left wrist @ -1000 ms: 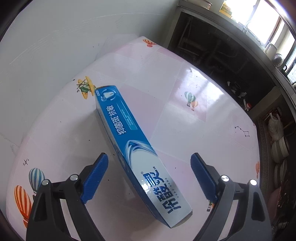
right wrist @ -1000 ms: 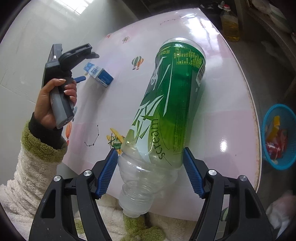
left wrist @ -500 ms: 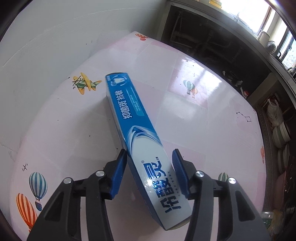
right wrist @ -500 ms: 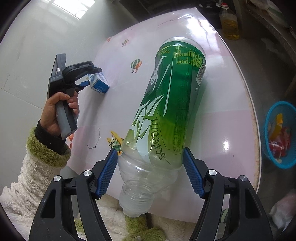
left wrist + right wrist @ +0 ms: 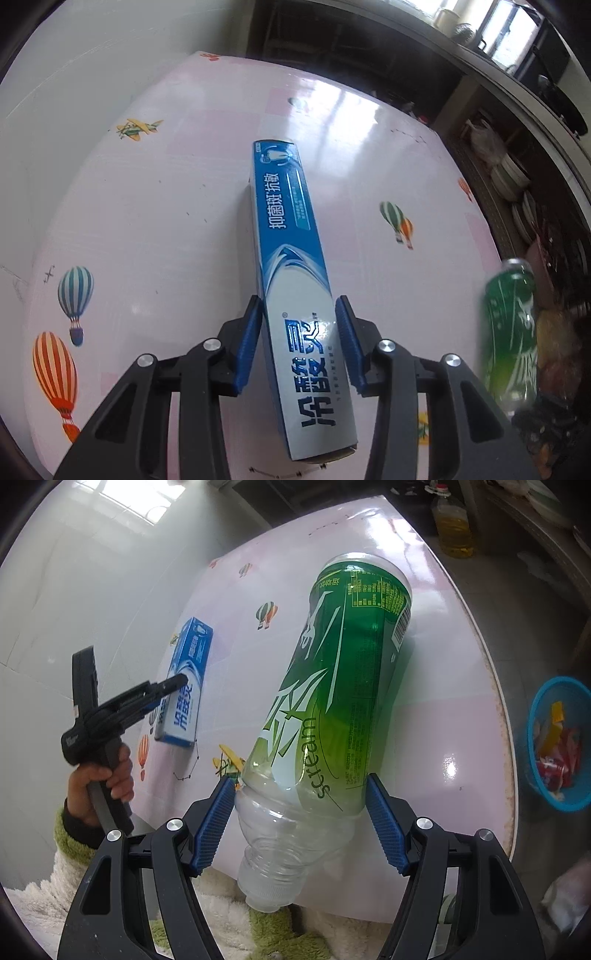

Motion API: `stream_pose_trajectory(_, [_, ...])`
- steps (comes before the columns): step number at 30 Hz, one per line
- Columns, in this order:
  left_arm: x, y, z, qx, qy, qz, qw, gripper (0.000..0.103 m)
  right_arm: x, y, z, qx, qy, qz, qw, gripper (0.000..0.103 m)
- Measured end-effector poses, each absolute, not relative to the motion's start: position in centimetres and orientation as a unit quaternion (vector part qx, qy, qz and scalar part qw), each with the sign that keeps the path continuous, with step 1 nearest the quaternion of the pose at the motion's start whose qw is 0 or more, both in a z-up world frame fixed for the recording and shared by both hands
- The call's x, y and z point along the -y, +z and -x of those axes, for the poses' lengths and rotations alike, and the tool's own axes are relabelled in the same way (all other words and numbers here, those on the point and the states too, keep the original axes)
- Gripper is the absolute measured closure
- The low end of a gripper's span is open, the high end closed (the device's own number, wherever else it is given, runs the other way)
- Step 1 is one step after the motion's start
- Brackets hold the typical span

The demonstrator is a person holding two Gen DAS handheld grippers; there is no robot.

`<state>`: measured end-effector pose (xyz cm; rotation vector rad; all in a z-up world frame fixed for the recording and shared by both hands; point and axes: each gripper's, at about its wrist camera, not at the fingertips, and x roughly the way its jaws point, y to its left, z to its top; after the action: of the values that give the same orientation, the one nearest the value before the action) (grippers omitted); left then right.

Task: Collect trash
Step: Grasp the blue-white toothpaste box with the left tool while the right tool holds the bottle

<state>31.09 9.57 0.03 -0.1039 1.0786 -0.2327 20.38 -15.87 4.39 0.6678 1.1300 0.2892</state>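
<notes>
Blurring at frame edge, seemingly green bottle (image 5: pixel 511 339).

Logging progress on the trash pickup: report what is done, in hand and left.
Done: some wrappers already lie in the blue plastic basket on the floor. In hand: the right gripper clamps the green-labelled clear plastic bottle; the left gripper is shut on the blue toothpaste box. Left: dropping both into the basket.

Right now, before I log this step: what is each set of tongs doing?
Left tongs: closed on the toothpaste box.
Right tongs: closed on the green bottle.
</notes>
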Motion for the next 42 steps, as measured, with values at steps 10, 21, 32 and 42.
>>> stream_pose_trajectory(10, [-6.0, -0.5, -23.5, -0.530, -0.196, 0.047, 0.824, 0.064, 16.1, 4.5, -20.3, -0.523, 0.117, -0.310, 0.785, 0.036])
stream_pose_trajectory(21, [-6.0, -0.2, -22.5, -0.526, -0.172, 0.031, 0.832, 0.046, 15.9, 4.8, -20.4, -0.530, 0.110, -0.311, 0.781, 0.034])
stream_pose_trajectory(32, [-1.6, -1.0, -23.1, -0.498, -0.144, -0.089, 0.850, 0.044, 16.6, 4.2, -21.4, -0.538, 0.100, -0.338, 0.766, 0.024])
stream_pose_trajectory(42, [-0.8, -1.7, -23.1, -0.492, -0.123, -0.123, 0.853, 0.053, 16.9, 3.3, -22.3, -0.539, 0.099, -0.375, 0.747, 0.022])
